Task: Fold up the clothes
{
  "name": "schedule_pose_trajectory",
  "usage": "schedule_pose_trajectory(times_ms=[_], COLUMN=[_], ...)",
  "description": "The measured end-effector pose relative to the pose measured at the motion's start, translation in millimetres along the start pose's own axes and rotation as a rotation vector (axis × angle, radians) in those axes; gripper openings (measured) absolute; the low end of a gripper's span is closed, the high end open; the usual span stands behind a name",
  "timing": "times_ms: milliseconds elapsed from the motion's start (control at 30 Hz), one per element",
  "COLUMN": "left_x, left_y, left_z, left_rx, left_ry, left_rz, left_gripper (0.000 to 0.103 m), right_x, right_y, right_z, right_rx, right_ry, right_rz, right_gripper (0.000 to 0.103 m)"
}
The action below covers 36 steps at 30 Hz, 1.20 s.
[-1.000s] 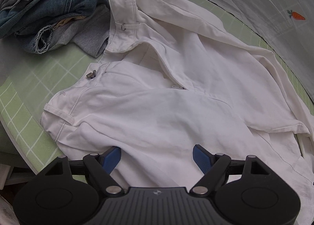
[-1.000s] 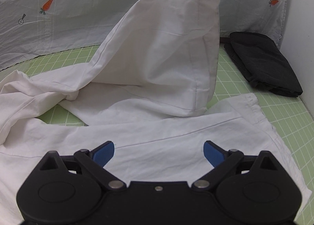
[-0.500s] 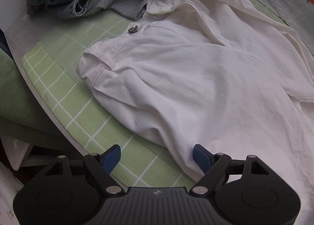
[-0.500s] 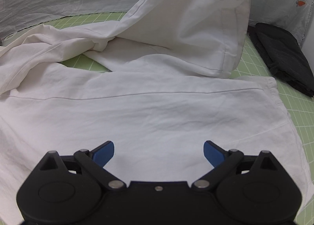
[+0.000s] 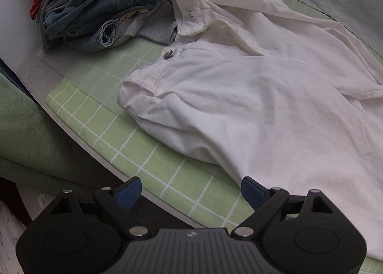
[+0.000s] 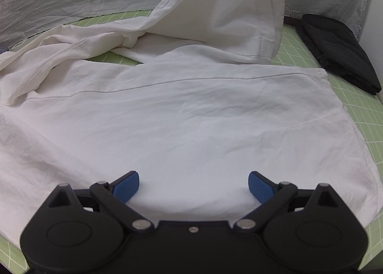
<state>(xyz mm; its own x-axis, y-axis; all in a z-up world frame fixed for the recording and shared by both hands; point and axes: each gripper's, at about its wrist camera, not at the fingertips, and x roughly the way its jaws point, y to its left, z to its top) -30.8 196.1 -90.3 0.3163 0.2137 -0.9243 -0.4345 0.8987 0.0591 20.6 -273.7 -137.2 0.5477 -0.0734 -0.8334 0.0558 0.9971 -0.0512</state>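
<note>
Your left gripper (image 5: 189, 192) has drifted off the crumpled white cotton trousers (image 5: 251, 97) on the green checked mat (image 5: 143, 152), jaws just opening wider, nothing between them. Right gripper (image 6: 194, 186) gapes empty too. Soft, light cloth: pinch the waistband and hem.

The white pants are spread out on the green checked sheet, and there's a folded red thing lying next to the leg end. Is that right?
Not quite. The folded thing beside the leg end of the white pants is black, not red, as the right wrist view shows. The pants do lie spread on the green checked sheet.
</note>
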Motion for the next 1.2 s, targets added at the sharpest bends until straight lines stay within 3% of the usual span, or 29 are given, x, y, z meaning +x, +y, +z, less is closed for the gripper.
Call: schedule_pose_trajectory(times_ms=[200, 633, 767, 933, 1100, 1200], left_x=[-18.6, 0.6, 10.1, 30.1, 53.6, 66.8], left_y=[-33.8, -114.4, -133.6, -158.6, -185.0, -202.1], left_z=[25.3, 48.1, 65.2, 92.5, 120.4, 137.2], left_rx=[0.051, 0.209, 0.222, 0.230, 0.224, 0.220], left_ry=[-0.106, -0.097, -0.102, -0.101, -0.088, -0.088], left_rz=[-0.083, -0.177, -0.184, -0.197, -0.199, -0.191], left_gripper=[0.091, 0.090, 0.090, 0.090, 0.090, 0.090], right_x=[-7.1, -8.2, -1.2, 12.8, 44.9, 69.3], right_y=[-6.4, -35.2, -38.9, -27.1, -4.5, 14.7], right_z=[-4.7, 4.4, 23.3, 71.0, 126.1, 158.8], right_rx=[0.021, 0.109, 0.109, 0.043, -0.064, -0.223], right_ry=[-0.016, -0.052, -0.081, -0.141, -0.150, -0.125], right_rz=[-0.012, -0.085, -0.081, -0.029, 0.050, 0.087], right_gripper=[0.099, 0.099, 0.100, 0.100, 0.100, 0.100])
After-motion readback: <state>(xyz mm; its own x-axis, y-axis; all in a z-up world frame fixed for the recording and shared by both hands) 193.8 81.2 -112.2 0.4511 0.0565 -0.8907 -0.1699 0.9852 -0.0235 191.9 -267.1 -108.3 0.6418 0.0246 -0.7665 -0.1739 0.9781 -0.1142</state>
